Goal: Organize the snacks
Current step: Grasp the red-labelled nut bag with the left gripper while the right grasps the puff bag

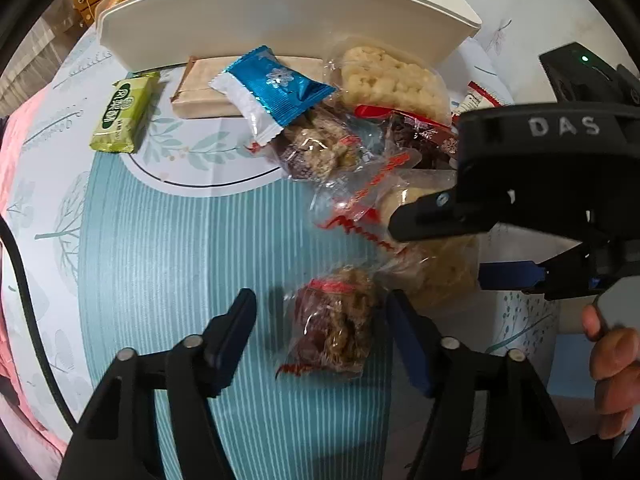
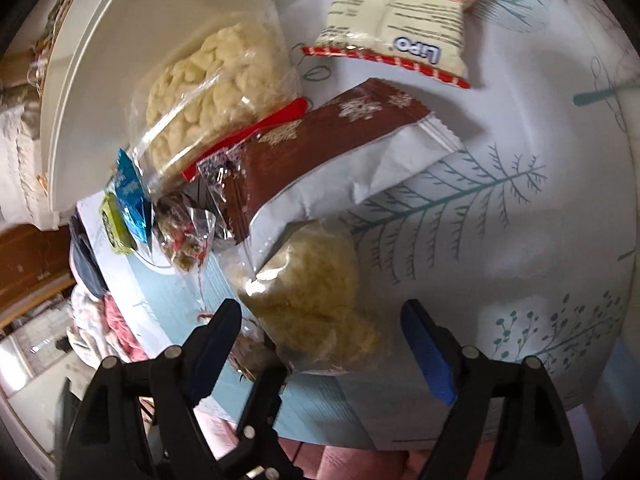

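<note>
Left gripper: my left gripper (image 1: 320, 320) points steeply down at the surface (image 1: 168, 248), its jaws spread, with a clear-wrapped brown nut cluster (image 1: 336, 320) lying between them. The right finger (image 1: 404, 332) looks just beside the wrapper, but I cannot tell whether it touches; the left finger stands apart from it.

Right gripper: my right gripper (image 2: 320, 332) is also spread, and a clear bag of pale puffed snack (image 2: 316, 292) sits in the gap. I see no pad pressing on it. In the left wrist view this gripper (image 1: 436, 248) reaches in from the right, straddling the same pale bag (image 1: 440, 276).

Hand: a hand (image 1: 612, 376) grips the right tool's handle at the right edge.

Snack pile: far of the left gripper lie a second brown cluster pack (image 1: 320, 148), a blue snowflake wrapper (image 1: 276, 88), a brown snowflake wrapper (image 2: 320, 152) and a pale rice cake pack (image 1: 388, 76).

Green bar: a green packet (image 1: 122, 116) lies alone at far left, well apart from both grippers.

Flat beige box: it (image 1: 200, 92) rests beside the green packet, partly under the blue wrapper.

White tray: the tray (image 1: 280, 20) stands at the far edge, behind the pile; the rice cake pack touches its wall.

Lipo bag: a white and red bag (image 2: 400, 16) lies far from the right gripper on the leaf-patterned cloth.
</note>
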Demonstrator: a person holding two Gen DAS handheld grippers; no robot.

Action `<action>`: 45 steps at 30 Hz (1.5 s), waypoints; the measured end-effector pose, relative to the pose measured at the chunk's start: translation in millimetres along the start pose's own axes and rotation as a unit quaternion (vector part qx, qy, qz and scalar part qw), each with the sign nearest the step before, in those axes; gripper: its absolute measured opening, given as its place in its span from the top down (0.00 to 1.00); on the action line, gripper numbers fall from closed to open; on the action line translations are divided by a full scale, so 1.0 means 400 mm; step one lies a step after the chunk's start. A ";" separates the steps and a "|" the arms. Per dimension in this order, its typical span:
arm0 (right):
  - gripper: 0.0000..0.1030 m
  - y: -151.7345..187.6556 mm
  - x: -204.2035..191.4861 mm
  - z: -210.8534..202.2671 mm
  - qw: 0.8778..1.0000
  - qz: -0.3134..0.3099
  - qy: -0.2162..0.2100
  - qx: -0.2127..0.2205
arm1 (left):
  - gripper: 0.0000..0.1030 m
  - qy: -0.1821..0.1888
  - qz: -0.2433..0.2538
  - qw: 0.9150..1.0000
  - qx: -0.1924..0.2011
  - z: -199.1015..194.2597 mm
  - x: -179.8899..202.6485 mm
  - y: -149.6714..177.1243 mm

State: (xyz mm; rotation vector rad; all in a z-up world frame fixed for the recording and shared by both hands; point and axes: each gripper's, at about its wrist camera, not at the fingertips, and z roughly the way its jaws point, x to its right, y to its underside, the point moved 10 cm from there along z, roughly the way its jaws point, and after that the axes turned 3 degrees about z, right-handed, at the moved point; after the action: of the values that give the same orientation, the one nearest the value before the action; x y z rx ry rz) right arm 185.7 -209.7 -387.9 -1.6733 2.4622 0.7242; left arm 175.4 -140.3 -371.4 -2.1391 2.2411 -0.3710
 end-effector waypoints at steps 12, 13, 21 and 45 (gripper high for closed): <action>0.43 0.026 -0.018 0.021 0.999 -0.016 0.040 0.000 | 0.62 0.037 -0.003 0.999 -0.009 0.013 0.057 0.009; 0.44 0.028 -0.007 0.018 0.999 -0.014 0.036 -0.001 | 0.62 0.036 -0.002 0.999 -0.010 0.012 0.060 0.011; 0.47 0.067 0.018 0.025 0.999 -0.001 0.034 -0.024 | 0.63 0.043 -0.020 0.999 -0.021 0.016 0.066 0.069; 0.50 0.167 -0.119 -0.066 1.000 0.002 -0.011 0.019 | 0.63 0.012 -0.113 0.994 -0.004 -0.222 -0.276 0.029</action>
State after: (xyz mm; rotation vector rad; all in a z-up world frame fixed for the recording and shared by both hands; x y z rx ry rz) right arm 150.2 -160.2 -326.8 -1.6397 2.4494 0.6873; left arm 154.8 -17.0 -303.8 -2.4121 2.0188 -0.3931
